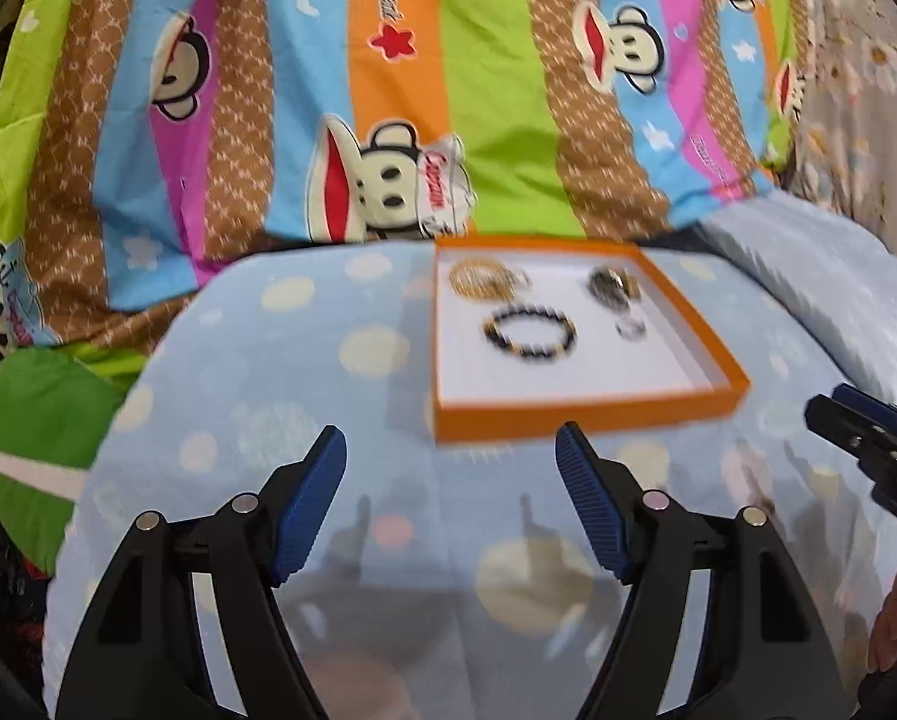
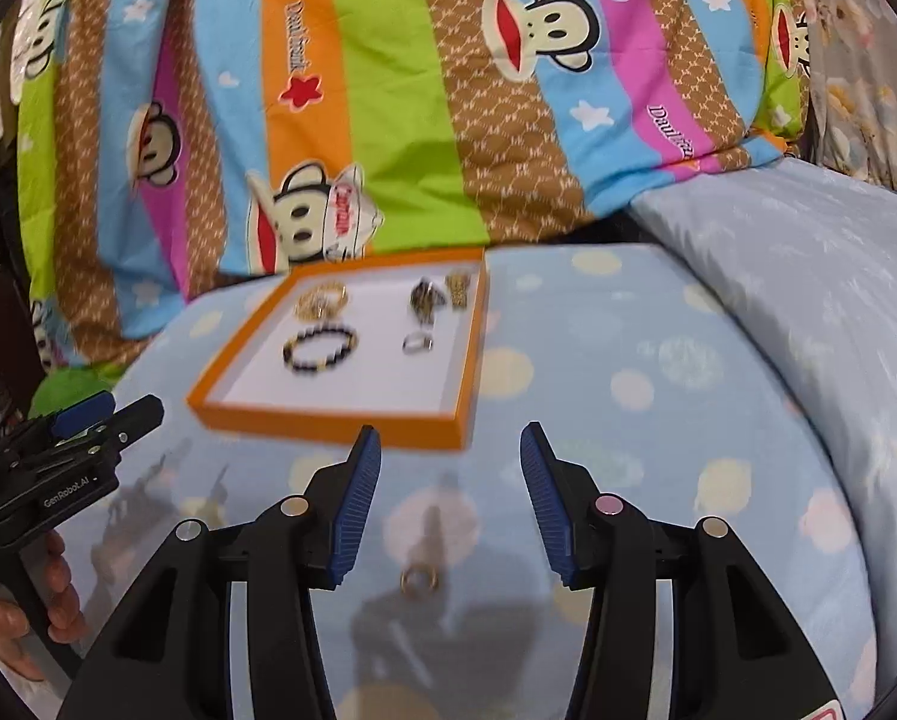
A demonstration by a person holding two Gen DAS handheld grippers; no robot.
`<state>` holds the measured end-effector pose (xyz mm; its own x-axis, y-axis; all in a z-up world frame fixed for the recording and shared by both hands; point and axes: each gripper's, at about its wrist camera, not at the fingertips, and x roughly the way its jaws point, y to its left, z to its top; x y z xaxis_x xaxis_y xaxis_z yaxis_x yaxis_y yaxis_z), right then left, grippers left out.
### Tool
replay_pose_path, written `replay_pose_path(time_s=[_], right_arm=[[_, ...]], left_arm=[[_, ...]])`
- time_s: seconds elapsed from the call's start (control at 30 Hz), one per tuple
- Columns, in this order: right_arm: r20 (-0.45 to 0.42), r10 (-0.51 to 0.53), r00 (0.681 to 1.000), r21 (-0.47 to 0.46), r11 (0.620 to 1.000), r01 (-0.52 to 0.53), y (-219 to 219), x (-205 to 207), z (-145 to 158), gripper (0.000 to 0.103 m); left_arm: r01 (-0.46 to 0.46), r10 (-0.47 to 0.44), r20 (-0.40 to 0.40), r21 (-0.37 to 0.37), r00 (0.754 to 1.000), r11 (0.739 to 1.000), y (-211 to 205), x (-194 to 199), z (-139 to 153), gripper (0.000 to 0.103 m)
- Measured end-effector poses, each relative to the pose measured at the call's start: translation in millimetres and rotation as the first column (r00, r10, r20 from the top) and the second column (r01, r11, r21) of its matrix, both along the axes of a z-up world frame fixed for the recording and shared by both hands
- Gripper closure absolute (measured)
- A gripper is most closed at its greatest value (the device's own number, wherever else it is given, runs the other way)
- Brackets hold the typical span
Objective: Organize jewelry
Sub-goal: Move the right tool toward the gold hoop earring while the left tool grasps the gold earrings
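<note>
Both grippers, left (image 1: 451,450) wide and right (image 2: 450,450) narrower, hover empty near the orange tray (image 1: 574,417) of jewelry.

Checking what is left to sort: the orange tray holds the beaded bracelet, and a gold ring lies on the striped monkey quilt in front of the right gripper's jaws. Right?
Not quite. The gold ring lies on the pale blue dotted blanket, not the quilt, as the right wrist view shows. The beaded bracelet is in the orange tray.

both wrist cams share tray (image 1: 586,414)
</note>
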<state>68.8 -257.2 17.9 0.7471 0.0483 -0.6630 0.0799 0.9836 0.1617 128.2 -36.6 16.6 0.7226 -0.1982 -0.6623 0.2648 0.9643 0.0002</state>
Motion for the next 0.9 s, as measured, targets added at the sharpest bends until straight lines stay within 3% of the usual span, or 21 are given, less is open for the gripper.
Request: replay_pose_path(time_s=[0.3, 0.57, 0.73, 0.9], right_arm=[[-0.067, 0.051, 0.996, -0.039, 0.998, -0.053, 18.5, -8.1, -22.0, 0.055], [-0.117, 0.028, 0.993, 0.015, 1.0, -0.026, 7.3, -2.9, -31.3, 0.055], [-0.118, 0.019, 0.993, 0.032, 0.999, -0.015, 4.5, -1.3, -31.0, 0.055], [-0.117, 0.024, 0.993, 0.029, 0.999, -0.02, 6.4, -1.5, -30.2, 0.055]], left_arm=[[0.06, -0.059, -0.052, 0.019, 0.997, 0.998, -7.7, -29.3, -24.4, 0.033], [0.17, -0.171, -0.111, -0.016, 0.979, 0.985, -23.0, -32.0, -32.6, 0.031], [0.196, -0.193, -0.148, 0.009, 0.97, 0.981, -36.1, -29.5, -39.5, 0.032], [0.128, -0.129, -0.198, -0.019, 0.972, 0.992, -25.4, -18.0, -45.6, 0.054]])
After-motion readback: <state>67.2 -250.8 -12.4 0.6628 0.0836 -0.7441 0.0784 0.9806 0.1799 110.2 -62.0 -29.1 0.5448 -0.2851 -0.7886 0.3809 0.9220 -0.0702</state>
